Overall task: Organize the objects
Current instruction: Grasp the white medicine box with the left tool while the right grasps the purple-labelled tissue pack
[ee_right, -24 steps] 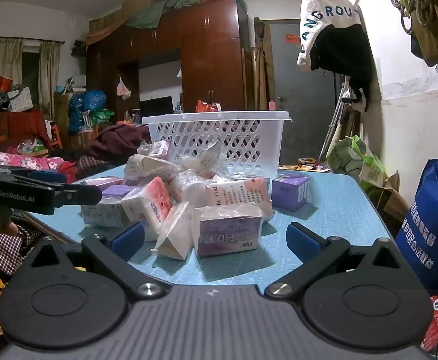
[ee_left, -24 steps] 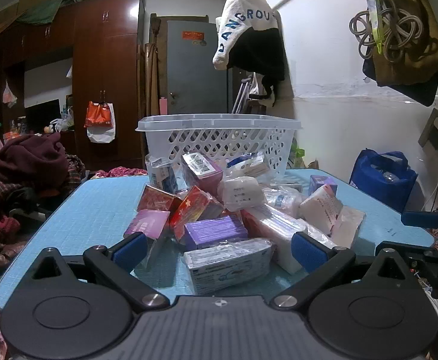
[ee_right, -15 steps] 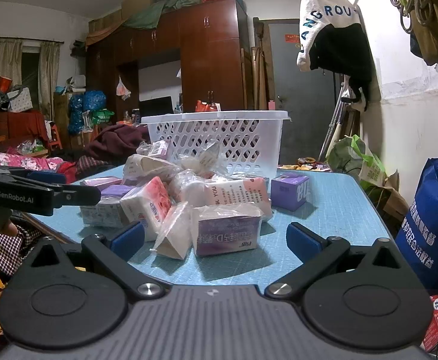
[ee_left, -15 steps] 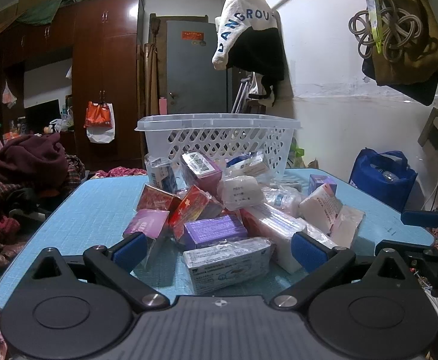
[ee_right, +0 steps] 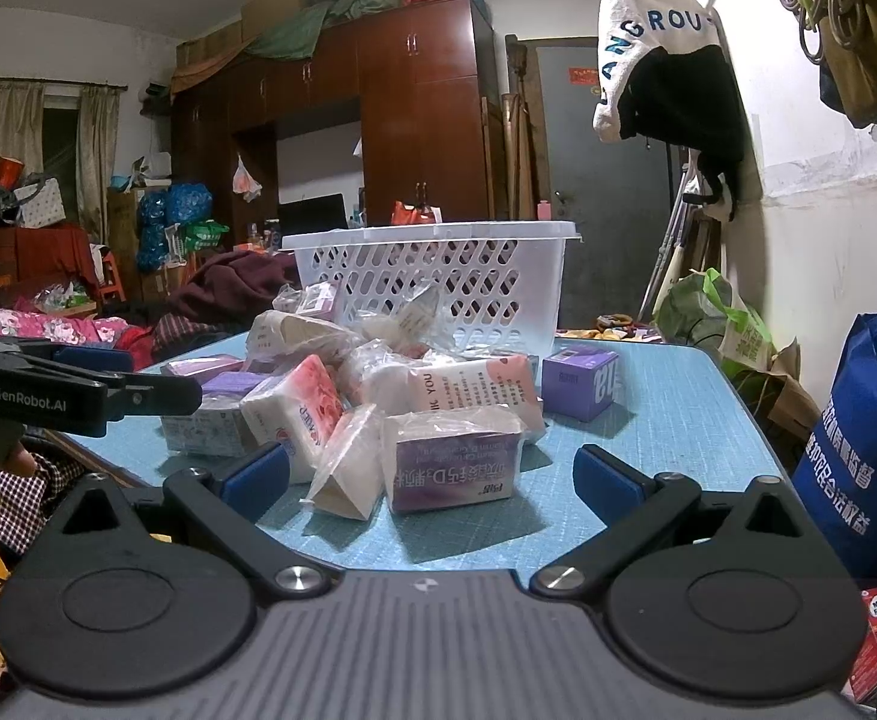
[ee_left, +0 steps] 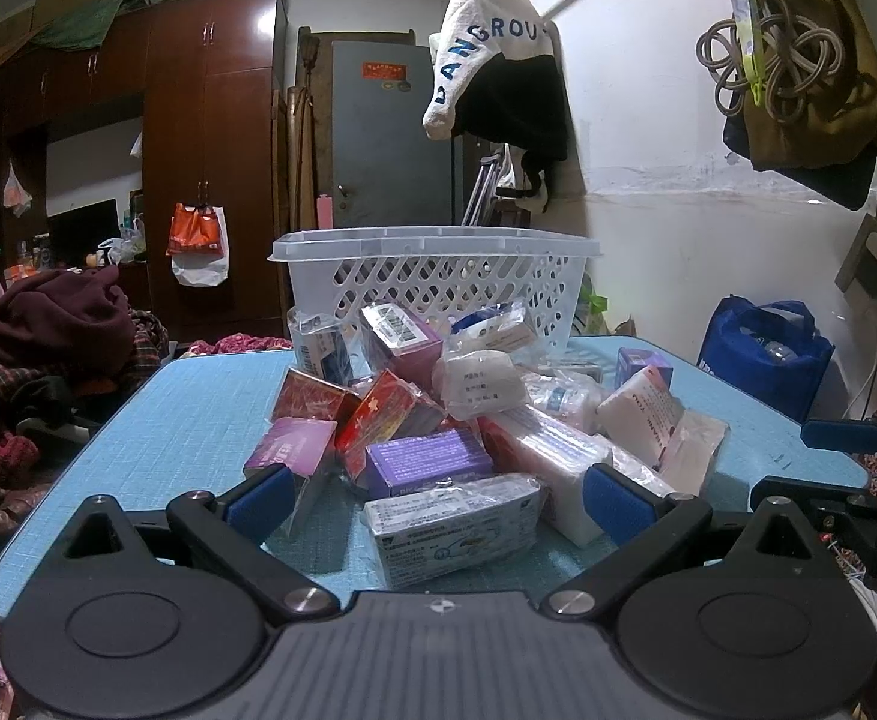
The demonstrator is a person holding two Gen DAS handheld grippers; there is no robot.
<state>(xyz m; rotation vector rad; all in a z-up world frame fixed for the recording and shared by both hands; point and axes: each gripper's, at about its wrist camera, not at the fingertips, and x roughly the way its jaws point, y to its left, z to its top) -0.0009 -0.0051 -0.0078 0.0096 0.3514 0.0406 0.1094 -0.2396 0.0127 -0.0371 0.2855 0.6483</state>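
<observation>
A heap of small wrapped boxes and packets (ee_left: 438,420) lies on a blue table (ee_left: 198,408), in front of a white perforated basket (ee_left: 438,276). My left gripper (ee_left: 435,501) is open and empty at the near table edge, with a white wrapped box (ee_left: 456,522) between its fingers' line. My right gripper (ee_right: 432,474) is open and empty at its side of the table, just short of a purple wrapped box (ee_right: 456,468). The heap (ee_right: 378,396) and basket (ee_right: 438,282) also show there. Each gripper shows in the other's view: the right (ee_left: 846,450), the left (ee_right: 78,390).
A single purple box (ee_right: 579,381) stands apart at the heap's right. A blue bag (ee_right: 858,456) sits on the floor by the white wall. Piled clothes (ee_left: 48,360) lie left of the table. A wardrobe (ee_left: 210,150) and grey door stand behind.
</observation>
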